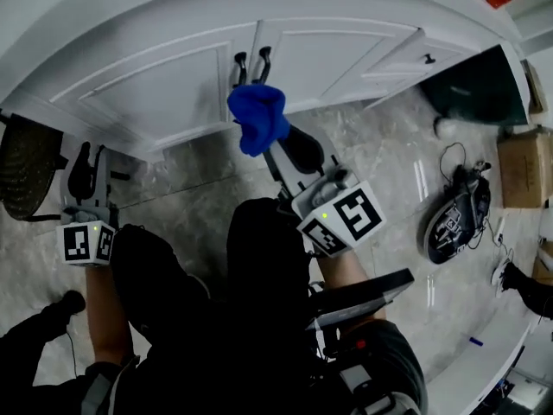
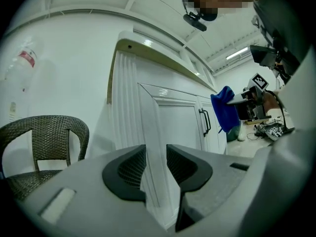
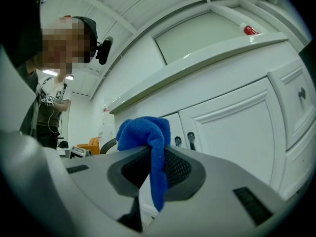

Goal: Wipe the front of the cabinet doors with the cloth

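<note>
The white cabinet doors [image 1: 155,89] run across the top of the head view, with a pair of black handles [image 1: 251,63] where they meet. My right gripper [image 1: 270,145] is shut on a blue cloth [image 1: 257,118], which hangs bunched just in front of the handles. In the right gripper view the cloth [image 3: 148,137] drapes down between the pads of that gripper [image 3: 155,167], and the doors [image 3: 232,127] are close behind. My left gripper [image 1: 91,158] is low at the left, open and empty. Through its jaws [image 2: 157,157] the door [image 2: 177,122] and the cloth [image 2: 224,107] show.
A wicker chair [image 1: 26,167] stands by the cabinet's left end. On the marble floor at the right lie a device with cables [image 1: 455,214], a cardboard box [image 1: 523,167] and a dark bin [image 1: 475,89]. A drawer knob [image 1: 428,59] sits right of the doors.
</note>
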Action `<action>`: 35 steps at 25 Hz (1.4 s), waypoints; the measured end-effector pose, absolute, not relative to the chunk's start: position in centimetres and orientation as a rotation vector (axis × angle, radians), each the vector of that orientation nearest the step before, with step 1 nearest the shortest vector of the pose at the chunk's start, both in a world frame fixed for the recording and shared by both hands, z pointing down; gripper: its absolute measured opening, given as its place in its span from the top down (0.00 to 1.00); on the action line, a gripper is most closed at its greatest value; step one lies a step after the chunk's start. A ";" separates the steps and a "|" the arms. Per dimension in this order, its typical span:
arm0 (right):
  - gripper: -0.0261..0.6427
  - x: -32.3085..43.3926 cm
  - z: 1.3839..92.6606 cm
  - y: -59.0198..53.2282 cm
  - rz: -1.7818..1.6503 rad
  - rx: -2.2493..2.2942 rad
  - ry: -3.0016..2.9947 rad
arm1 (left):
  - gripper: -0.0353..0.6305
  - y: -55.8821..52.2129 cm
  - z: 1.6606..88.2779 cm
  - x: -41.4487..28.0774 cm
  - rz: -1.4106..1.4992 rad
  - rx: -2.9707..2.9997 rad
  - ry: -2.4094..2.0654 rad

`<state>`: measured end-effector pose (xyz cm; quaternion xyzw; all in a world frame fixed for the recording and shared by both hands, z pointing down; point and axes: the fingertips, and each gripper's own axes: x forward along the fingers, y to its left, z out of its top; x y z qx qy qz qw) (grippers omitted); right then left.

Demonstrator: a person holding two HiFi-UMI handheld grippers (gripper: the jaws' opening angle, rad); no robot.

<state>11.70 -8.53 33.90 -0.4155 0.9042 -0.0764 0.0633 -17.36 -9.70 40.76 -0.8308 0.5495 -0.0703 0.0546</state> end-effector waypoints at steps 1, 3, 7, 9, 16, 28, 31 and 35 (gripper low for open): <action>0.88 11.2 33.8 -8.6 -0.224 -1.236 2.741 | 0.75 -9.6 40.7 -17.5 -0.222 -2.514 1.672; 0.88 10.4 33.5 -8.7 -0.200 -1.214 2.755 | 0.75 -9.6 40.5 -17.8 -0.230 -2.506 1.679; 0.88 9.3 32.8 -9.0 -0.176 -1.164 2.759 | 0.75 -10.0 40.2 -17.8 -0.213 -2.505 1.692; 0.88 9.0 32.8 -9.1 -0.180 -1.144 2.760 | 0.75 -10.0 40.3 -17.5 -0.199 -2.518 1.690; 0.88 8.8 33.2 -9.7 -0.253 -1.096 2.719 | 0.75 -10.0 40.7 -16.5 -0.190 -2.560 1.666; 0.88 7.1 34.1 -10.5 -0.286 -1.003 2.733 | 0.75 -10.3 42.2 -17.5 -0.135 -2.599 1.731; 0.88 6.9 34.5 -10.5 -0.320 -1.000 2.736 | 0.75 -10.2 42.5 -17.1 -0.155 -2.618 1.726; 0.88 6.6 34.1 -10.7 -0.337 -0.991 2.739 | 0.75 -10.1 41.4 -16.4 -0.183 -2.628 1.685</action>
